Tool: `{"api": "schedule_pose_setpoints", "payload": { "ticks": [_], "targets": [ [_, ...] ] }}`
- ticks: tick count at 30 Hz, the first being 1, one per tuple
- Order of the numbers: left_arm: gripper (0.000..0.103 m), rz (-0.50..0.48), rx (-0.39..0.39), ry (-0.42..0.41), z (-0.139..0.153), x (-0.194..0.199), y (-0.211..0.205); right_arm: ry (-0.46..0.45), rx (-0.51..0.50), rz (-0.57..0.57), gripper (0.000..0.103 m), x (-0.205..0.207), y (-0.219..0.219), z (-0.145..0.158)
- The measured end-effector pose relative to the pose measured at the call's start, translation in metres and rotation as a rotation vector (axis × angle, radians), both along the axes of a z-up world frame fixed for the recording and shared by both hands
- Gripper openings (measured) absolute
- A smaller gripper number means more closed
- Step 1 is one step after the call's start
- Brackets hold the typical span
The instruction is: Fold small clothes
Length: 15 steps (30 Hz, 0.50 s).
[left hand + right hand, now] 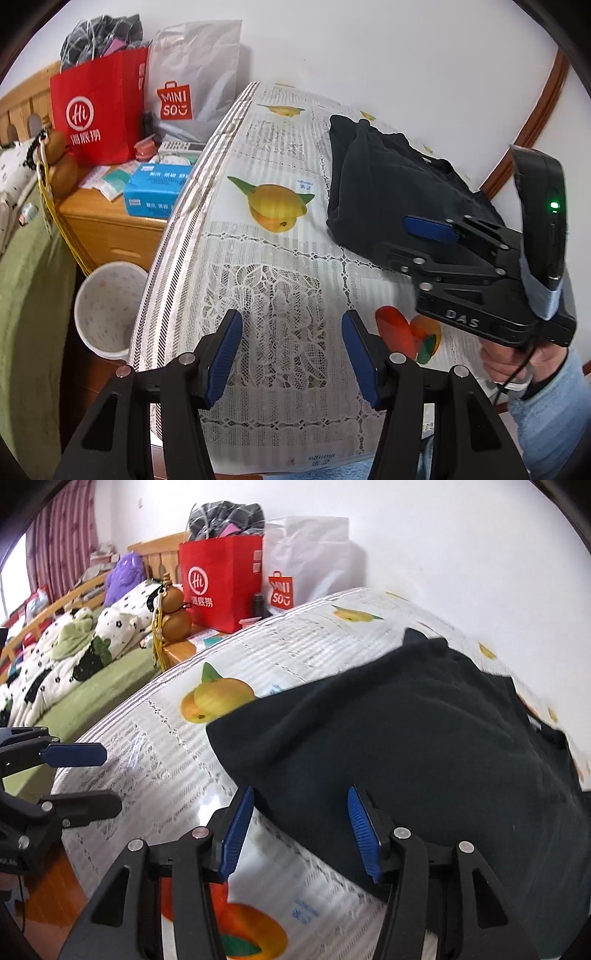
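The dark garment (406,738) lies in a partly folded heap on the bench (258,280), toward its far edge by the wall, on the fruit-printed lace-pattern cover. It looks like soft, light knit cloth: it should drape and sag when lifted, slide easily over the glossy cover, and be in no way fragile. A pinch through a single layer would likely let the rest trail, so the better hold is probably the thick folded edge nearest the right gripper (301,834), or two corners taken at once.

The right gripper's fingers stand apart, released, with the garment's near edge lying between and just beyond them; nothing is pinched. The left gripper (291,358) is likewise spread wide and holds nothing, hovering over bare cover near the bench's near edge, well apart from the garment.

The left wrist view shows the garment's whole outline, its ridged fold along the left side and the right gripper reaching in over it. The right wrist view shows instead the close, blurred near hem and the bed (74,686) beyond the bench's left edge.
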<state>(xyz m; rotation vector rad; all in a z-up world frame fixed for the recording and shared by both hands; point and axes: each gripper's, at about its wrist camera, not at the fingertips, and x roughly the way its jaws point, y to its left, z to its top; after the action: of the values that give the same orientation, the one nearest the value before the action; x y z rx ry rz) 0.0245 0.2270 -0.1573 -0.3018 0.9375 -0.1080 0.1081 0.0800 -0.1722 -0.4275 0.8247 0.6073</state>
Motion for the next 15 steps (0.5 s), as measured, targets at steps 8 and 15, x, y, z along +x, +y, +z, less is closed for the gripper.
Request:
{"api": "schedule_pose_setpoints", "payload": {
  "ticks": [8,15],
  "targets": [
    [0.054,-0.007,-0.011,-0.003,-0.002,-0.001,0.005,-0.056,-0.037,0.03,0.066,0.004,0.019,-0.013],
    [0.056,-0.018,0.001,-0.007,-0.002,0.006,-0.003,-0.066,-0.029,-0.006,0.023,0.016,0.016,-0.01]
  ]
}}
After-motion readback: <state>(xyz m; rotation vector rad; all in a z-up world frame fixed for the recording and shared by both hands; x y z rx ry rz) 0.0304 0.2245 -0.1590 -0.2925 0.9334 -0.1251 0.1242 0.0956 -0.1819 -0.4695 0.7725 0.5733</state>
